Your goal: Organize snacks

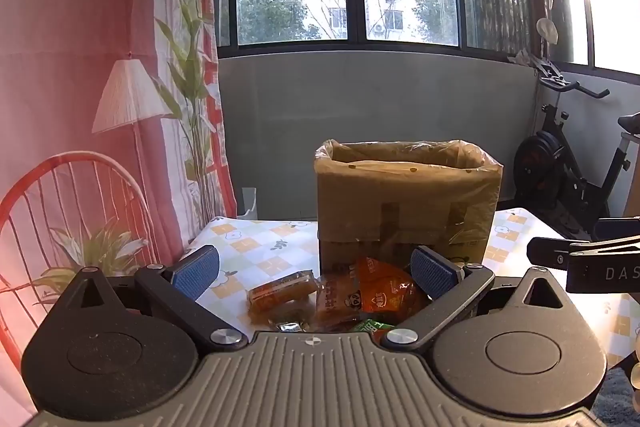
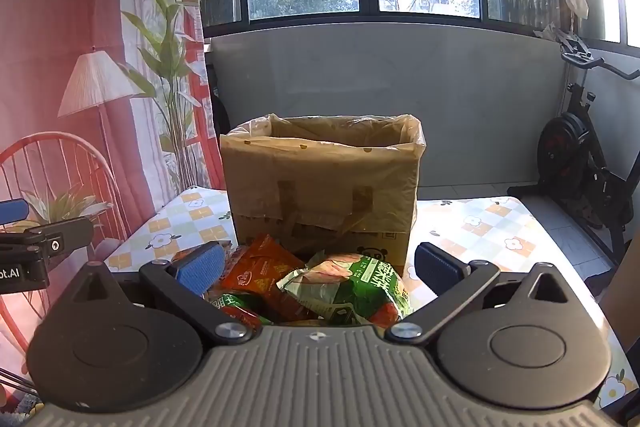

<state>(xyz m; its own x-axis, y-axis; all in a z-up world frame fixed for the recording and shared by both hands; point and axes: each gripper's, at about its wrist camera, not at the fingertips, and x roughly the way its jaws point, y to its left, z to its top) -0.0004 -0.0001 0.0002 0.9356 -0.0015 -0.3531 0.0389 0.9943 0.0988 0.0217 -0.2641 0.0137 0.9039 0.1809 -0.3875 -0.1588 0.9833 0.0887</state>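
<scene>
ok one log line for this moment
left tongs: open, over snacks | right tongs: open, over green pack | box: behind pile, upright

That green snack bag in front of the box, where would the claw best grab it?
Probably the crinkled left end of the green snack bag, coming from above. The bag lies flat on the pile, puffy in the middle, and that sealed edge sticks up thin enough to pinch. The right claw is open around it already.
</scene>
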